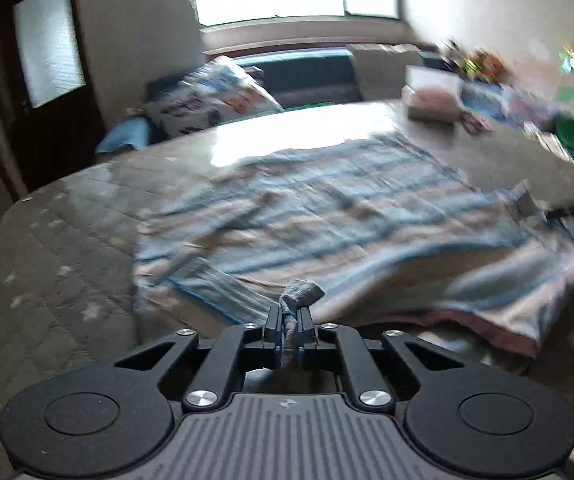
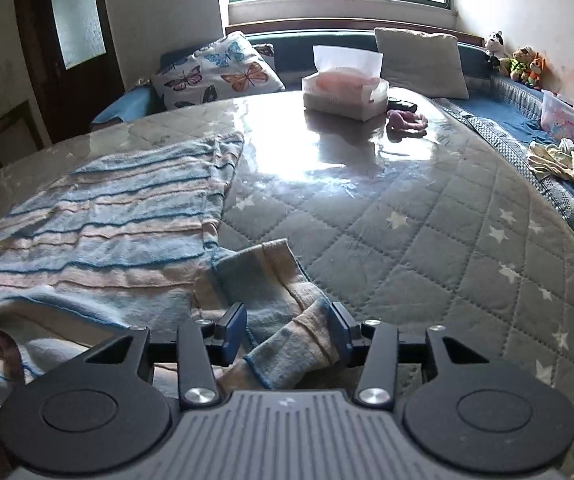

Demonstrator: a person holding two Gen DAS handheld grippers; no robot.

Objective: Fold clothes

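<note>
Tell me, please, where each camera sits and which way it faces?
Left wrist: on the left claw, low at the table's near edge, facing the window; claw shut on the striped garment.
Right wrist: on the right claw, same direction; claw open around a garment sleeve.
Shared: garment, quilted table, butterfly cushion, tissue box.

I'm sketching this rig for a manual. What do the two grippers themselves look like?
Both match: the left gripper and right gripper have black angular linkage arms with silver round fasteners, two black round discs, a grey ribbed body bearing a small round logo, and blue-faced fingers. No cables or sleeves show.
</note>
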